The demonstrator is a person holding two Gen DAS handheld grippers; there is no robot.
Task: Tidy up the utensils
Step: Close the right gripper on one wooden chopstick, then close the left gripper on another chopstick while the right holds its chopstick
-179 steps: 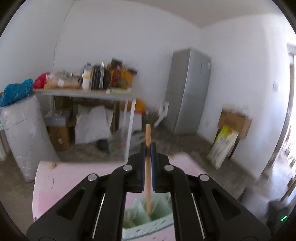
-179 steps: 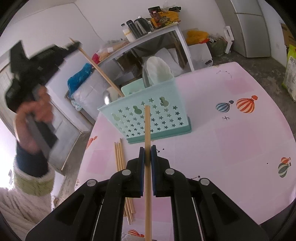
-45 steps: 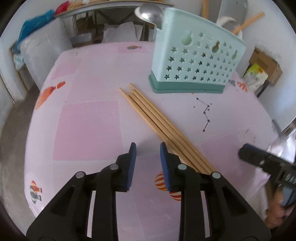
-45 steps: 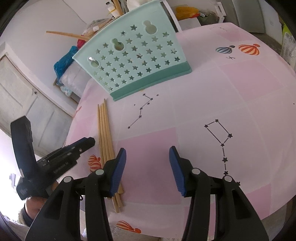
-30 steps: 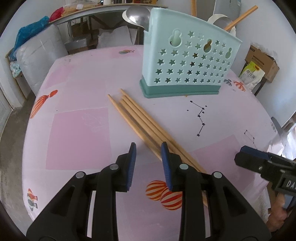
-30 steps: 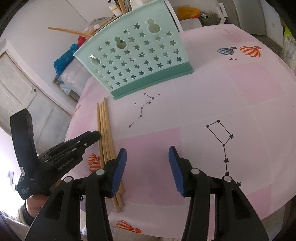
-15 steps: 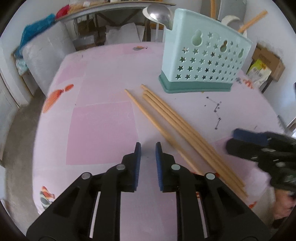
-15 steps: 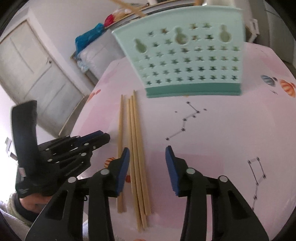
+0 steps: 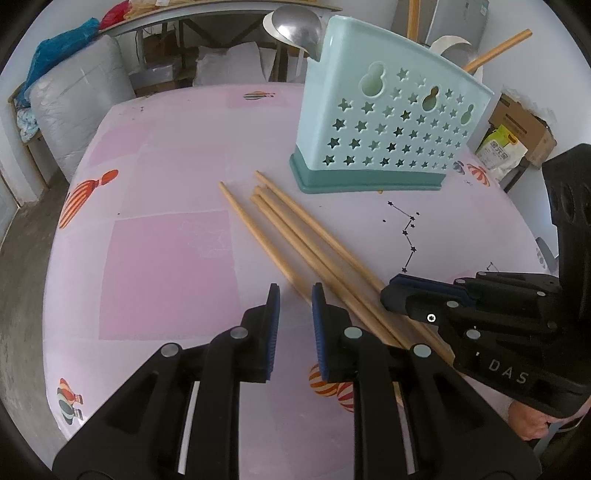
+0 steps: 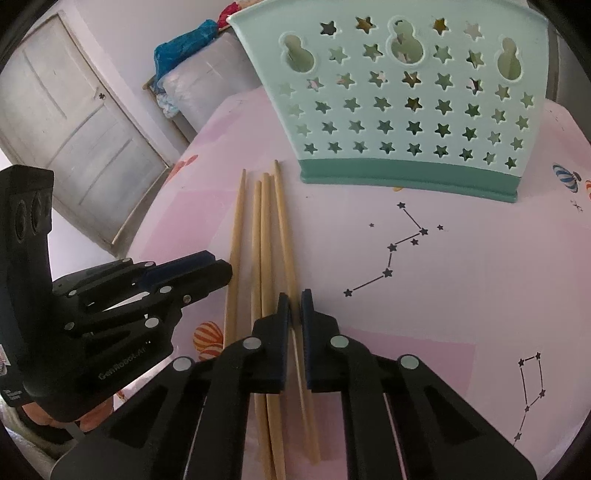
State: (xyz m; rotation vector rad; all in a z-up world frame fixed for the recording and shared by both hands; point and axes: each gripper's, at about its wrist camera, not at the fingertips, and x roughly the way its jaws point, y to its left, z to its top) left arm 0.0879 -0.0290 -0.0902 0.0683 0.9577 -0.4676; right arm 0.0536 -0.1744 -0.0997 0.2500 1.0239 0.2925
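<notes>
Chopsticks [image 10: 264,236]: we count four wooden sticks lying side by side on the pink tablecloth [image 10: 443,295], just in front of the holder.
Holder [image 10: 406,110]: mint, star-punched (ladle [image 9: 293,24] and sticks inside).
Right gripper [image 10: 291,299]: closing, pads pinching the rightmost stick.
Left gripper [image 9: 294,295]: opening slightly, empty, poised beside the leftmost stick.
</notes>
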